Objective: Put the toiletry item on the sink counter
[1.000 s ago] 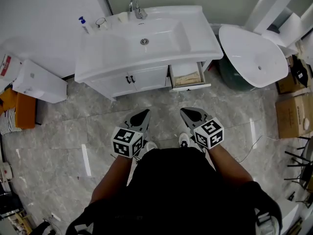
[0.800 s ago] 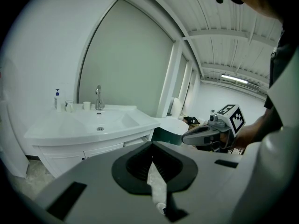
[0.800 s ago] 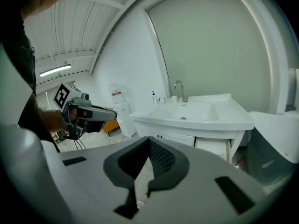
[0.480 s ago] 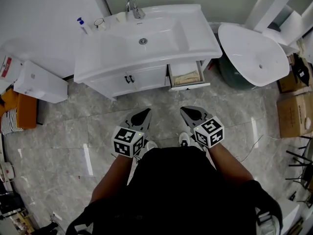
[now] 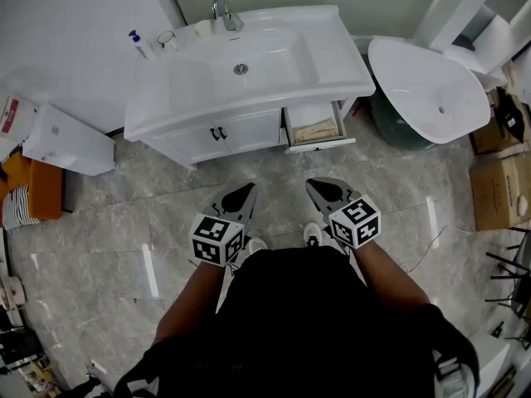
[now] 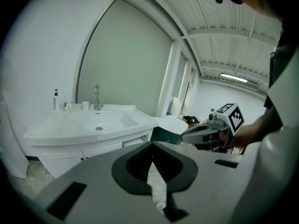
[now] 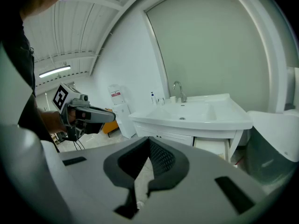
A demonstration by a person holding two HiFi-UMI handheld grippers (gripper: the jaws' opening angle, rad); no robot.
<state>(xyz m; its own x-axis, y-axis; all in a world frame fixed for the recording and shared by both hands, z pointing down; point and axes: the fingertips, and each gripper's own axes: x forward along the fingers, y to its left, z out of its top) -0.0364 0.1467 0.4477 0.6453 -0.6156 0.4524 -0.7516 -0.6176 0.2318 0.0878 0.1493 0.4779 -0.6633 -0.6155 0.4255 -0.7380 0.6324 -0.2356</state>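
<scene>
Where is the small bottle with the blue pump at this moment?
In the head view, the pump bottle stands at the back left corner of the sink counter, just left of a glass cup.

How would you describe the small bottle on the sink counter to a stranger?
Find the white sink counter against the wall, then its back left corner, left of the faucet. The bottle stands there at the end of the row, beside a clear cup; only it has a blue pump top.
</scene>
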